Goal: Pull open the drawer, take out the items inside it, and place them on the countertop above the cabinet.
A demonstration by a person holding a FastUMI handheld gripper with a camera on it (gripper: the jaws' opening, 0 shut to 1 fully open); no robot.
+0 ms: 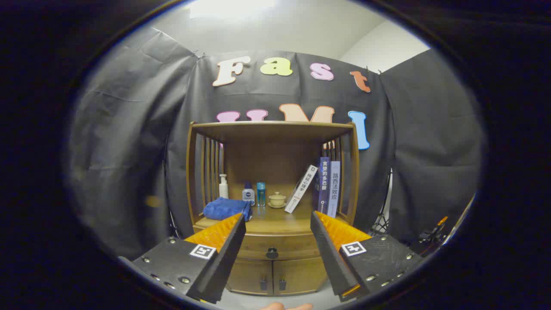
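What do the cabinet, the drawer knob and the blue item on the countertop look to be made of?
Cabinet: wood with a warm brown, slightly glossy finish; grain and slatted sides show. Drawer knob: dark and round, probably metal or dark wood; too small to tell. Blue item: soft cloth, likely a folded towel, with rounded folds and a matte surface. The gripper is open, its fingers apart ahead of the closed drawer.

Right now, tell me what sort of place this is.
Probably a staged recording booth: black cloth wall behind a small wooden cabinet with closed drawer, its countertop holding upright books and a folded blue towel. Open gripper faces it.
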